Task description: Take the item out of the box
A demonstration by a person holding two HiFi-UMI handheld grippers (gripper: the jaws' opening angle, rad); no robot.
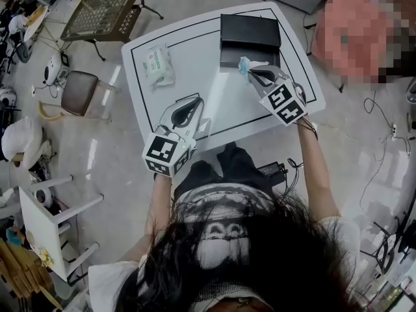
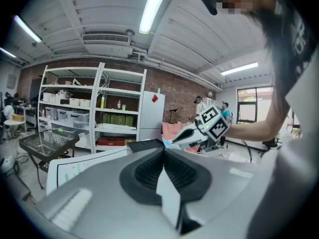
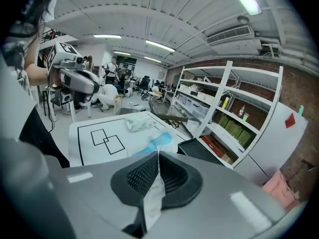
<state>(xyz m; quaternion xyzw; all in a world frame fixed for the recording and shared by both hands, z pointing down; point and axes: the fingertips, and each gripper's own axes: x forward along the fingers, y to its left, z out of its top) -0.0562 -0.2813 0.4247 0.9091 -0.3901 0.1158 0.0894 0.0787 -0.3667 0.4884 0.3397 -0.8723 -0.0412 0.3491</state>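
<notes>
Pinches a blue-and-white packet (image 1: 244,64) in the closed right gripper (image 1: 252,74) beside the black box (image 1: 249,32), left gripper (image 1: 187,106) shut, wipes pack (image 1: 158,65) lying well apart on the table (image 1: 218,106).

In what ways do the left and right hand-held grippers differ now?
The right hand-held gripper grips a thin blue-and-white packet; the left hand-held gripper holds nothing. The right one is at the black box; the left one is near the front of the table. Both have their jaws together.
</notes>
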